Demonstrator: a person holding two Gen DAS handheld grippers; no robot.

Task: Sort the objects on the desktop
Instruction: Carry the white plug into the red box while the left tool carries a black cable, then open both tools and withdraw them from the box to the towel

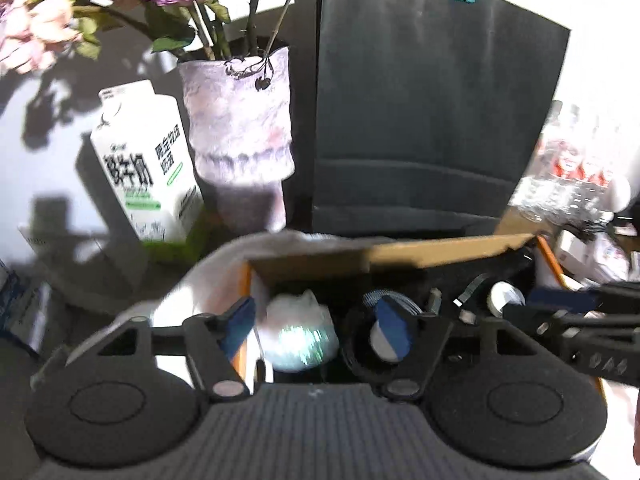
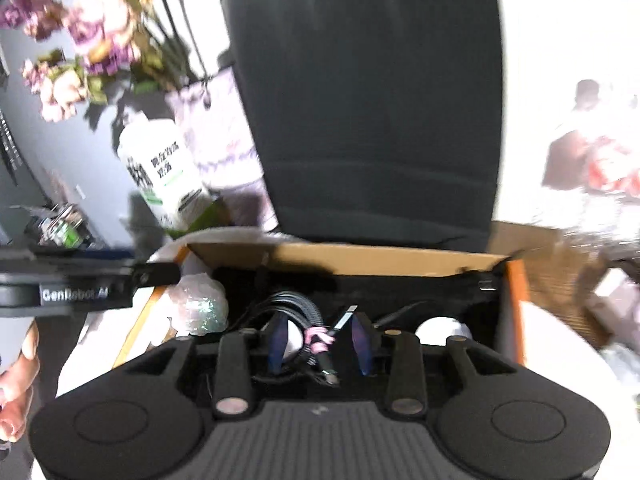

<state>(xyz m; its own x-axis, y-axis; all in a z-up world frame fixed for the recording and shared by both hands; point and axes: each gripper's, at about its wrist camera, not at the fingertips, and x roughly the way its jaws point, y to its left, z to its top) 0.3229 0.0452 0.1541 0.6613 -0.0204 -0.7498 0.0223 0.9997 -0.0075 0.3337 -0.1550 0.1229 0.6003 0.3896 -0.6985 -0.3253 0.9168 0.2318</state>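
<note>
An open cardboard box with orange edges lies below both grippers. My left gripper hangs open over its left end, with a glittery plastic-wrapped ball between the blue pads but untouched. In the right wrist view my right gripper stands open over the box. A dark cable bundled with a pink tie lies between its pads, and neither pad presses on it. The ball shows left of the coiled cable, under a left-gripper finger. Right-gripper fingers reach in from the right.
Behind the box stand a black paper bag, a pale vase of dried flowers and a white milk carton. A white round lid lies in the box's right end. Bottled water sits far right. A hand shows at lower left.
</note>
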